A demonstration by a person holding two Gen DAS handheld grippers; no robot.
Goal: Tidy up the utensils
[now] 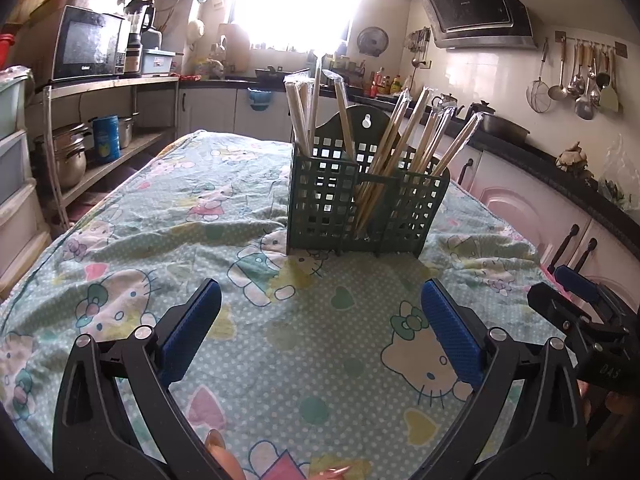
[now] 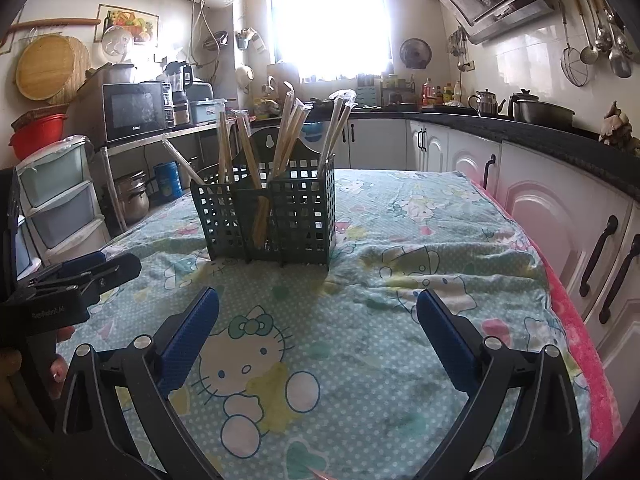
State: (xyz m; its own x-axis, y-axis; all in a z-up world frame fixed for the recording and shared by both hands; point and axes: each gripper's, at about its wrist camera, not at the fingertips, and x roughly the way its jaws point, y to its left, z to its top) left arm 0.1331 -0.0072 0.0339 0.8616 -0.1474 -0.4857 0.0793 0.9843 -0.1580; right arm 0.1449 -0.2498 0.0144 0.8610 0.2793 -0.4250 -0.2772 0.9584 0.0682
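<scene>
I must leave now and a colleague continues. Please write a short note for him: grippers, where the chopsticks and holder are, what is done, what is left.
Left gripper: open, empty, above the tablecloth.
Right gripper: open, empty, beside the left one.
Green holder stands upright mid-table, ahead of both grippers. Wrapped chopsticks stand in its compartments.
Done: all visible chopsticks are in the holder; none lie on the cloth.
Left: nothing visible; maybe check the sorting.

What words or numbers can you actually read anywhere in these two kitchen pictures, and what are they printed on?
"D43", roughly, on the right gripper body, seen from the left wrist view; the characters are faint.
"Galanz", probably, on the microwave; small and blurred.
Small white lettering on the left gripper body: too blurred to read.
Range hood brand marks: too small to read.
Blue tin label and counter bottles: unreadable.
</scene>
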